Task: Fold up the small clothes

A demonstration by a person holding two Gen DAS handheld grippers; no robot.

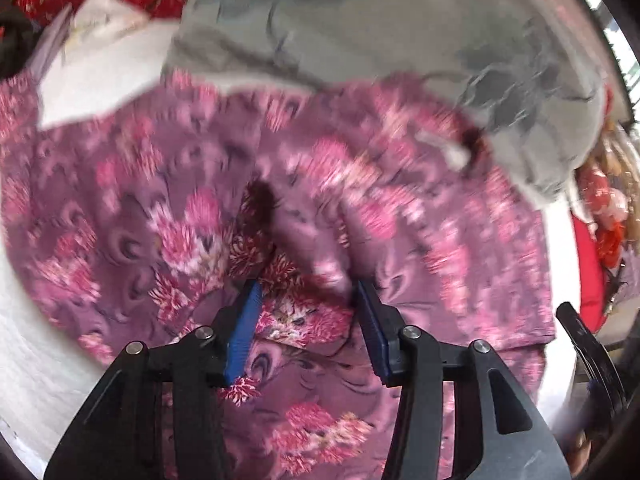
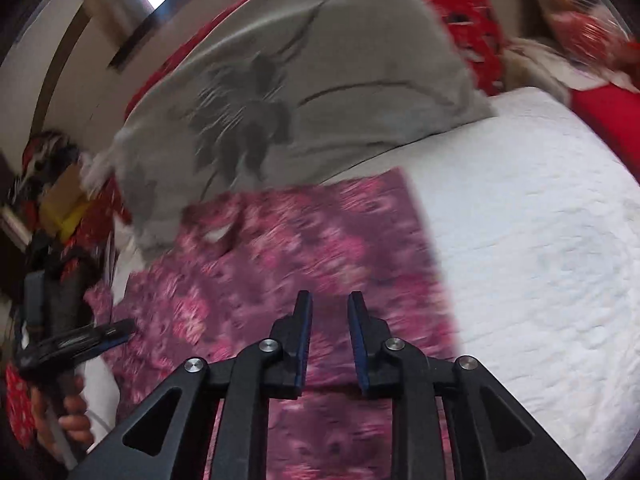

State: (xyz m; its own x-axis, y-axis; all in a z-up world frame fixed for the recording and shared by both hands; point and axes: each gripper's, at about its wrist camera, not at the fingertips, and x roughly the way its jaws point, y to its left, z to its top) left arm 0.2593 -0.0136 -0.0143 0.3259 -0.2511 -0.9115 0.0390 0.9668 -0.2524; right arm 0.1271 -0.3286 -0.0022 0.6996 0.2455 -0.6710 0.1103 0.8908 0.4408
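A purple garment with pink flowers (image 1: pixel 360 208) lies spread on the white bed cover (image 1: pixel 36 360); it also shows in the right wrist view (image 2: pixel 304 248). My left gripper (image 1: pixel 306 292) is open, its blue pads either side of a raised fold of the garment near a dark opening. My right gripper (image 2: pixel 329 300) is open with a narrow gap and hovers over the garment's near part, holding nothing. The left gripper also shows at the left of the right wrist view (image 2: pixel 100 334). Both views are motion-blurred.
A grey pillow with a dark plant print (image 1: pixel 400 32) (image 2: pixel 300 92) lies beyond the garment. White folded cloth (image 1: pixel 100 68) sits at the back left. Red patterned fabric (image 2: pixel 464 12) and clutter lie at the bed's far edge. White bed cover (image 2: pixel 540 240) spreads to the right.
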